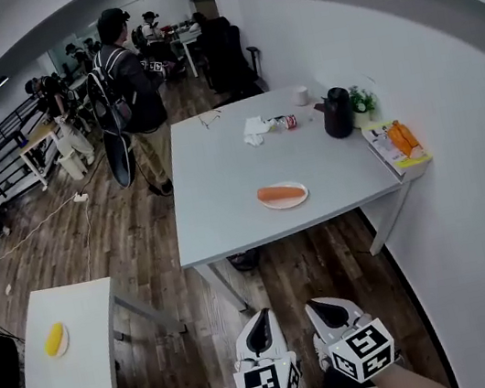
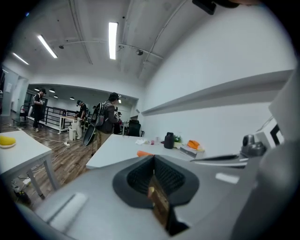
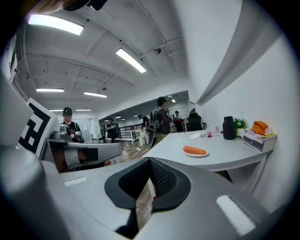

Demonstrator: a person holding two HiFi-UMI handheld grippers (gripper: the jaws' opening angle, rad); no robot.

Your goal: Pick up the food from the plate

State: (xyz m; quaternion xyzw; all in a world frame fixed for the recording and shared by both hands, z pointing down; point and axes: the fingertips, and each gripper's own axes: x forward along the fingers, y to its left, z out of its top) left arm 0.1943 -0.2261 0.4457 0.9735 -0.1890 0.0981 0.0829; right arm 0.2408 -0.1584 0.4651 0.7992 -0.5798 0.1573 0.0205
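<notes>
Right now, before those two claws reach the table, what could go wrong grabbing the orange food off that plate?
The left gripper and the right gripper both have shut jaws; arriving like that might shove the orange food instead of gripping it. The food is long and rounded on a plate near the front edge of the table, so a nudge might roll it off or slide the plate.

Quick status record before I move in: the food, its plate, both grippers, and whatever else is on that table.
Food: orange piece lying on the white plate, untouched
Plate: near the front edge of the grey table
Left gripper: shut, empty, short of the table
Right gripper: shut, empty, short of the table
Also on table: black jug and crumpled tissue, toward the far side
Pick: not yet begun
</notes>
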